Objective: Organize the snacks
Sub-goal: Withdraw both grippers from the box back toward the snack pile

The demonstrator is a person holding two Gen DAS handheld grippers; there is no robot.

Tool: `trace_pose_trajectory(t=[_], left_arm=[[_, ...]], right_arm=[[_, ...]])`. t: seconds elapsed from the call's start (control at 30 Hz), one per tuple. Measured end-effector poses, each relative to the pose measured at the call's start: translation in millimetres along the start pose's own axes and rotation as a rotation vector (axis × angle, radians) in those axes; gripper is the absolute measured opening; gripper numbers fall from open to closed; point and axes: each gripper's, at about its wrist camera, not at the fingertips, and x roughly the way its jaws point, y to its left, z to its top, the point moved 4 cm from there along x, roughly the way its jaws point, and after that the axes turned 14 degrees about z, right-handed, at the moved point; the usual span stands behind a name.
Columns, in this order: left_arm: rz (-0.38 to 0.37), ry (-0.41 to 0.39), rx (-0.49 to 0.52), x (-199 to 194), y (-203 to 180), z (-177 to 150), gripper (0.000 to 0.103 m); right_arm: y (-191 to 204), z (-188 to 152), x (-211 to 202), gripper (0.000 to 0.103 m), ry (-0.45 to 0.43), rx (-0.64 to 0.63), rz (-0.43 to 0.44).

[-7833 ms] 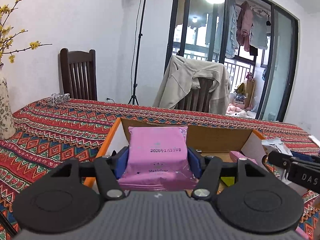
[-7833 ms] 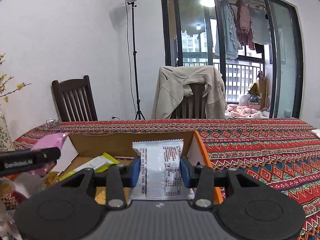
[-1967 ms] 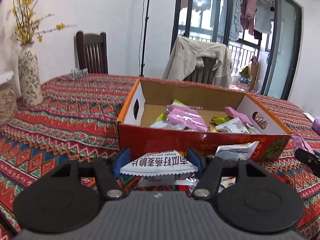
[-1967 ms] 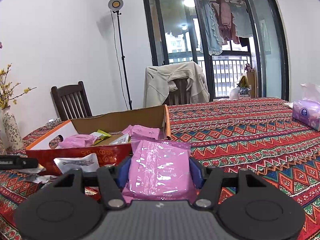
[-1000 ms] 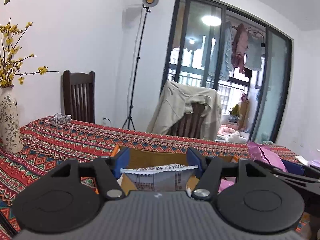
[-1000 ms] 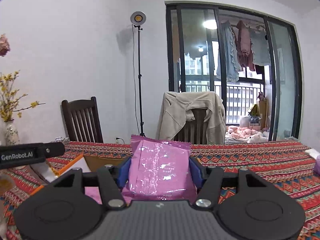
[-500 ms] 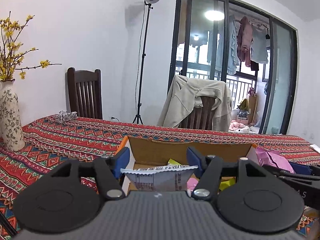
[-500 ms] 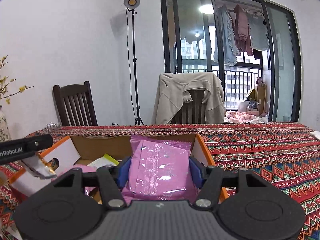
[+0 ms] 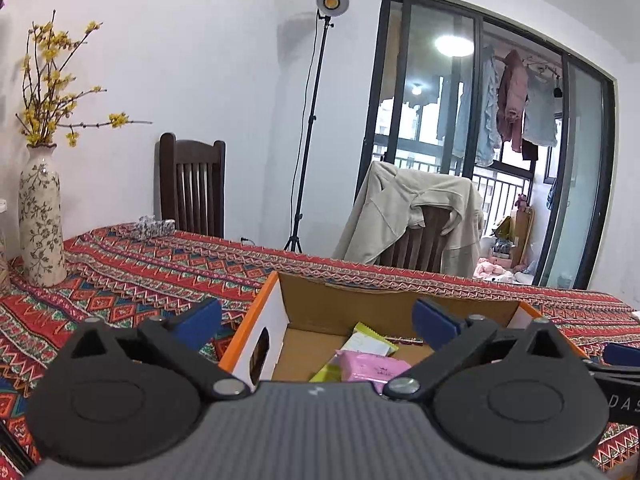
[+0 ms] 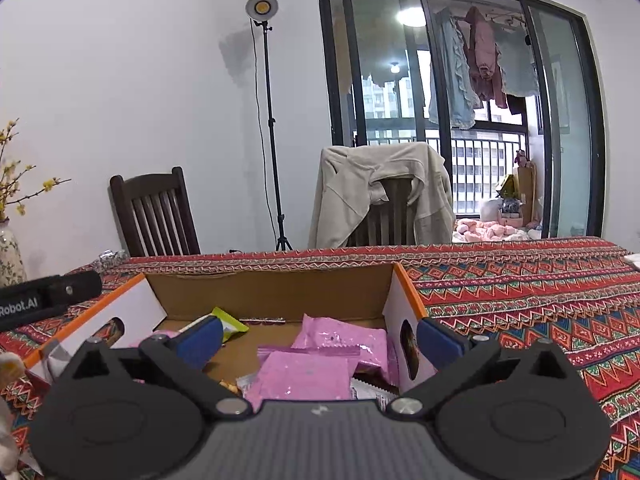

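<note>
At the far left a patterned vase (image 9: 40, 220) stands on the tablecloth (image 9: 132, 280), well apart from the work; the left gripper (image 9: 316, 320) hangs above the left end of the cardboard box (image 9: 384, 304), its jaws spread wide and holding nothing; below it lie a yellow-green packet (image 9: 370, 342) and a pink packet (image 9: 372, 366) on the box floor; further right, the right gripper (image 10: 320, 338) is likewise spread and empty over the box's right end, where more pink packets (image 10: 340, 340) rest against the wall; these pouches look light, soft and slick, so a pinch across a flat sealed edge would likely hold best.
</note>
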Motion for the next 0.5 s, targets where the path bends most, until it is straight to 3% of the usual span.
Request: trace_pose_trajectory(t=[0.5], left_arm=[[-0.007,-0.006,-0.007,-2.2,1.3,-0.1,0.103]], right_arm=[[2.7,2.2,-6.5,0.103,-0.009,-0.003,-0.003]])
